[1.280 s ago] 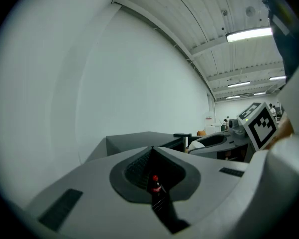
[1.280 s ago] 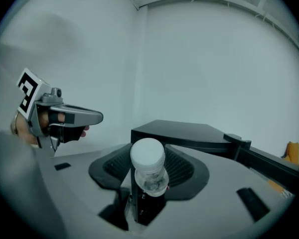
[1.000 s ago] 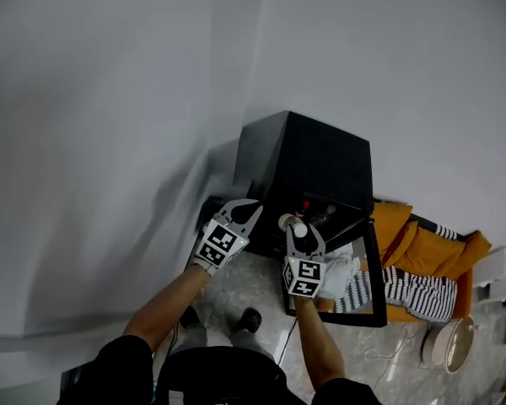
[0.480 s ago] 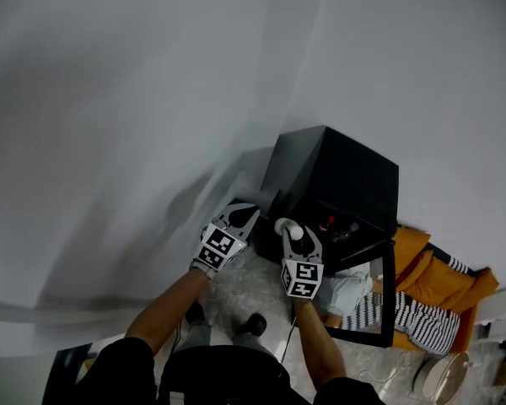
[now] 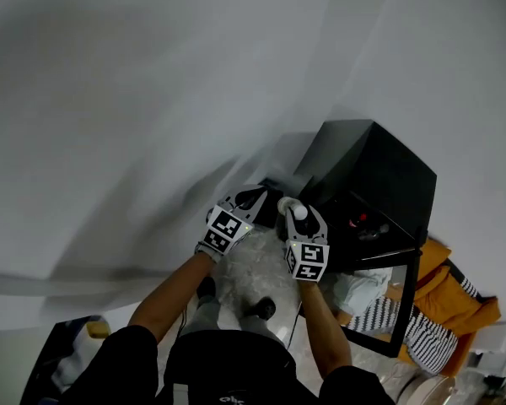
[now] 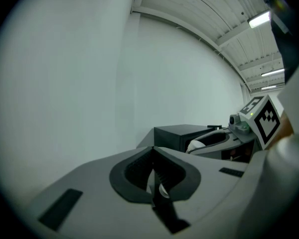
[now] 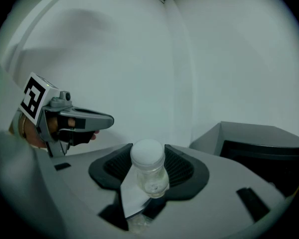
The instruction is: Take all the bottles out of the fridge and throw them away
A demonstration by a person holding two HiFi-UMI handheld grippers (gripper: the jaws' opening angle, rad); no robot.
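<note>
Soft, even light; fisheye edges dark, blurred.

Black short-sleeve top [image 5: 118, 357], black shoes [image 5: 264, 309]; left gripper [image 5: 255, 196] & right gripper [image 5: 292, 210] grey w/ black ribbed pads [image 6: 139, 171], b/w marker cubes [image 5: 226, 229].

right gripper [image 5: 297, 216] and bottle [image 7: 148, 169] swung clear of fridge [image 5: 379, 175], left gripper [image 5: 255, 197] alongside

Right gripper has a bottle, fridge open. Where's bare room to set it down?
Bare floor between the shoes and the fridge, below the left gripper and right gripper. The fridge's flat top looks bare too. Crowded: beyond the open door, orange and striped fabric covers the floor; the fridge's inside holds things.
</note>
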